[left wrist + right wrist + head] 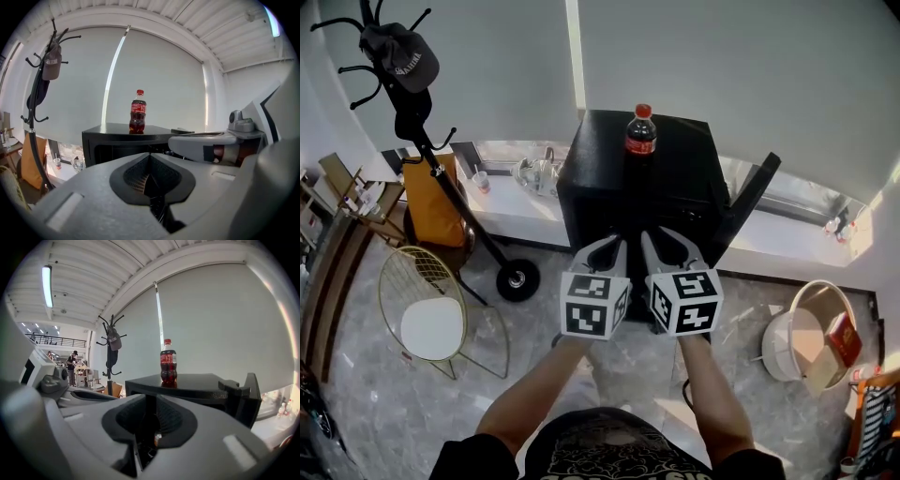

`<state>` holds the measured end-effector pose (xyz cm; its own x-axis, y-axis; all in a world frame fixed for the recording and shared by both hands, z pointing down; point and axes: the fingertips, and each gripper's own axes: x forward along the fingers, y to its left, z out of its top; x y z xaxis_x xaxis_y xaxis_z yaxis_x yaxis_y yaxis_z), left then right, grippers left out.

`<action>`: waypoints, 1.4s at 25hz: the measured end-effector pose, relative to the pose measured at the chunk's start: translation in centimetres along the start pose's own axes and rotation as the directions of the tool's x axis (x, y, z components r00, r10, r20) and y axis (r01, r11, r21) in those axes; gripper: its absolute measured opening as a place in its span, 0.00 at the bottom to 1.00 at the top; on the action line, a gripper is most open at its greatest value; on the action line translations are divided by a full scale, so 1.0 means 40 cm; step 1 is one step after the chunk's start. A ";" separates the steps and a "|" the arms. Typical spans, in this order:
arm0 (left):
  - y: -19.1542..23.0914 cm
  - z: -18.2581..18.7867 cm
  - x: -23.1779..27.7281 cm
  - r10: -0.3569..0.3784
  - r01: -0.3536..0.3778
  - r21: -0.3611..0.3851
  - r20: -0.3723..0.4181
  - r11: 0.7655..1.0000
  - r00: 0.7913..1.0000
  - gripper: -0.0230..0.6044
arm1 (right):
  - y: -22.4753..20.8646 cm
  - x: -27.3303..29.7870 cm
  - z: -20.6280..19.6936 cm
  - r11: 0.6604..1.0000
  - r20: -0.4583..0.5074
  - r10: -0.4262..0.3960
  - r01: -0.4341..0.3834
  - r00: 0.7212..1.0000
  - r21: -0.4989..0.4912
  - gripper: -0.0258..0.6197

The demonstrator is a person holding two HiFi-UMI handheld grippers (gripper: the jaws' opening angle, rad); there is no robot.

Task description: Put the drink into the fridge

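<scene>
A cola bottle (640, 131) with a red cap and label stands upright on top of a black mini fridge (600, 178). The fridge door (750, 202) is swung open to the right. I hold both grippers side by side low in front of the fridge, short of it. My left gripper (614, 242) has its pads together with nothing between them. My right gripper (661, 236) shows a narrow empty slit between its pads. The left gripper view looks over the left gripper (150, 157) at the bottle (138, 111). The right gripper view puts the bottle (168, 361) above the right gripper (151, 401).
A black coat rack (422, 122) with a cap stands left of the fridge. A gold wire chair (431, 309) is at the lower left. A white bin (811, 337) lies on the floor at the right. Cups sit on the low windowsill (511, 202).
</scene>
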<state>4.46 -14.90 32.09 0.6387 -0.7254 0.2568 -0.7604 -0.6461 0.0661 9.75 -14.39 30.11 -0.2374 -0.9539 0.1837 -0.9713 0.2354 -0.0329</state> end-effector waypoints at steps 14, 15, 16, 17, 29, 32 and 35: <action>0.092 0.151 0.135 -0.016 0.015 0.014 0.053 1.000 0.998 0.04 | -0.082 0.140 0.142 1.000 0.060 -0.030 0.030 0.998 0.000 0.19; 0.099 0.162 0.145 -0.021 0.020 0.014 0.053 1.000 0.998 0.04 | -0.086 0.153 0.152 0.999 0.062 -0.034 0.034 0.997 0.003 0.20; 0.107 0.172 0.154 -0.027 0.027 0.014 0.053 1.000 0.998 0.04 | -0.090 0.166 0.161 0.999 0.061 -0.037 0.037 0.997 0.003 0.21; 0.115 0.182 0.163 -0.033 0.032 0.016 0.053 0.999 0.998 0.04 | -0.092 0.179 0.169 0.999 0.060 -0.041 0.041 0.997 0.003 0.22; 0.214 0.260 0.248 -0.118 0.115 0.042 0.055 0.992 0.992 0.04 | -0.114 0.303 0.225 0.990 0.044 -0.142 0.142 0.989 0.018 0.38; 0.234 0.273 0.261 -0.146 0.143 0.052 0.059 0.988 0.988 0.04 | -0.126 0.323 0.233 0.983 0.042 -0.185 0.184 0.982 0.021 0.43; 0.247 0.284 0.272 -0.168 0.164 0.068 0.055 0.984 0.984 0.04 | -0.140 0.342 0.241 0.975 0.039 -0.223 0.222 0.974 0.032 0.48</action>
<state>5.23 -31.87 24.56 0.7630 -0.6184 0.1883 -0.6353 -0.7711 0.0422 11.84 -30.55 23.32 -0.0152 -0.9888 0.1482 -0.9997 0.0119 -0.0230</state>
